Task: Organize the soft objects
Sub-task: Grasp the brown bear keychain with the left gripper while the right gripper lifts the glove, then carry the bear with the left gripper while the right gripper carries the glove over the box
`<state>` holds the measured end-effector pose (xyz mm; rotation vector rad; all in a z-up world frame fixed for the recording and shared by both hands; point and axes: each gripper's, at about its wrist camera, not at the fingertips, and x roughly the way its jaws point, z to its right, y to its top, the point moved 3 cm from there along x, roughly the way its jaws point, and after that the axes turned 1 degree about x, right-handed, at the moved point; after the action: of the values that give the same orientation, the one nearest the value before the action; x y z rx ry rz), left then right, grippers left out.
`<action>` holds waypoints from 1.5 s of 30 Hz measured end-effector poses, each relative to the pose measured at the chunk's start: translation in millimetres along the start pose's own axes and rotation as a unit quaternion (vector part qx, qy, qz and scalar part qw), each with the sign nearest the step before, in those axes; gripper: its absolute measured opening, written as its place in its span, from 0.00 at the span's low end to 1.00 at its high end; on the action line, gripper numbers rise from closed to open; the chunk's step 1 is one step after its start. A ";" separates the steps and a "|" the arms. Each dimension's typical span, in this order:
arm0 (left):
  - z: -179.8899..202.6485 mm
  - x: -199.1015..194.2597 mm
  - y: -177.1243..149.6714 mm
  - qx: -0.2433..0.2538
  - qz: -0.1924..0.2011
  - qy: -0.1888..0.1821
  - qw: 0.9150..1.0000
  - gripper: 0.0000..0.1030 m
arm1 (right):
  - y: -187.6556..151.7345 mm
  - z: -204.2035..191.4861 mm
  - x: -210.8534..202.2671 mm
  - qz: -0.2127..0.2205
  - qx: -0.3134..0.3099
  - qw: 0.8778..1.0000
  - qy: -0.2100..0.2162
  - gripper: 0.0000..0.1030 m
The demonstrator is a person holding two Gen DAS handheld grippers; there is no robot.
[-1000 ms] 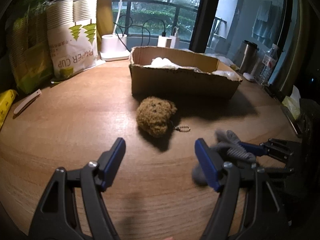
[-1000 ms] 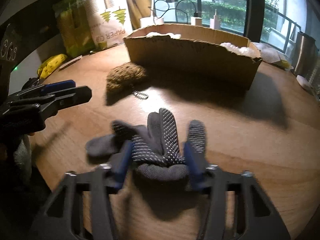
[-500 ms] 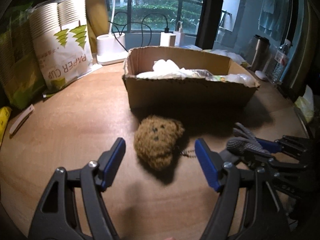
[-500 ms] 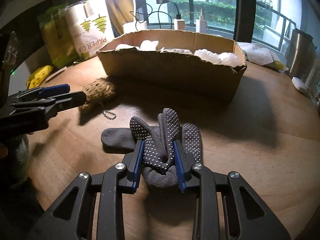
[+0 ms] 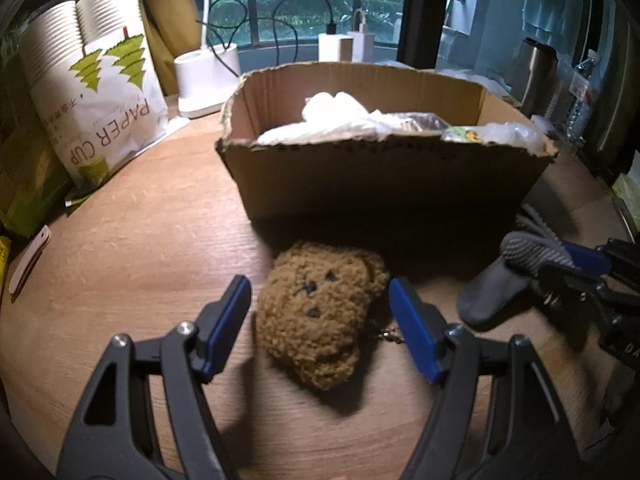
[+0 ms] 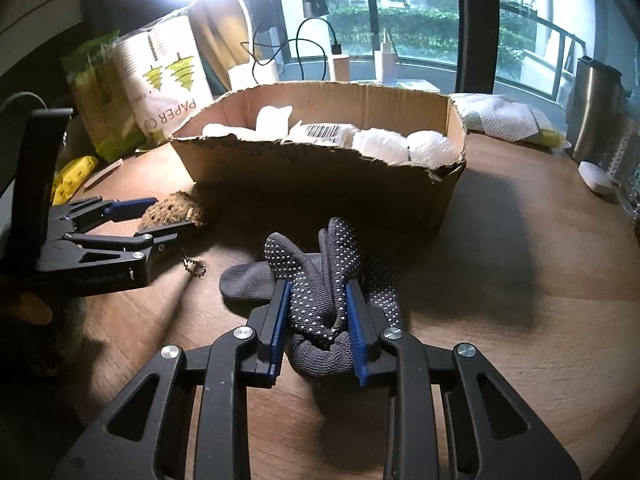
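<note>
A brown plush bear keychain (image 5: pixel 318 312) lies on the wooden table, just in front of a cardboard box (image 5: pixel 384 184). My left gripper (image 5: pixel 320 300) is open, its blue pads on either side of the bear, apart from it. My right gripper (image 6: pixel 318 312) is shut on a grey dotted glove (image 6: pixel 320 280), bunched between its pads; the glove also shows at the right in the left wrist view (image 5: pixel 520 268). The bear (image 6: pixel 168 214) and left gripper (image 6: pixel 160 220) show at the left of the right wrist view. The box (image 6: pixel 320 172) holds white soft items.
A paper cup bag (image 5: pixel 96 96) and green packs stand at the back left. A white lamp base (image 5: pixel 206 80) and chargers sit behind the box. A steel flask (image 6: pixel 596 108) and white pack (image 6: pixel 500 116) are at the right. The table edge curves nearby.
My left gripper moved forward until its open jaws straddle the bear. My right gripper closed on the glove and moved nearer the box.
</note>
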<state>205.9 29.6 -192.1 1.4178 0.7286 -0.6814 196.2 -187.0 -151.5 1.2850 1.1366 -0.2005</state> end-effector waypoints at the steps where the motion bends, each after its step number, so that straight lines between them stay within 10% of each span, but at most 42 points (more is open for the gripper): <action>1: -0.6 1.3 -0.6 -0.001 -0.002 -0.002 1.000 0.71 | 0.0 1.2 -0.5 0.000 0.001 1.000 0.000 0.28; 7: 0.6 4.3 -5.2 0.002 -0.009 -0.019 1.000 0.70 | -1.0 2.8 -4.7 0.004 0.007 1.000 0.000 0.28; 13: 4.5 0.7 -5.2 0.014 -0.005 -0.028 1.000 0.47 | 0.0 0.3 -12.1 0.013 0.006 1.000 -0.001 0.28; 45: 27.2 -96.9 24.5 0.021 0.108 -0.066 0.992 0.46 | 36.7 -24.1 -68.1 0.080 -0.038 0.996 -0.010 0.28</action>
<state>166.7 2.3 -100.2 1.4510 0.4509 -0.6168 174.9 -185.3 -73.4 1.2969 1.0087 -0.0506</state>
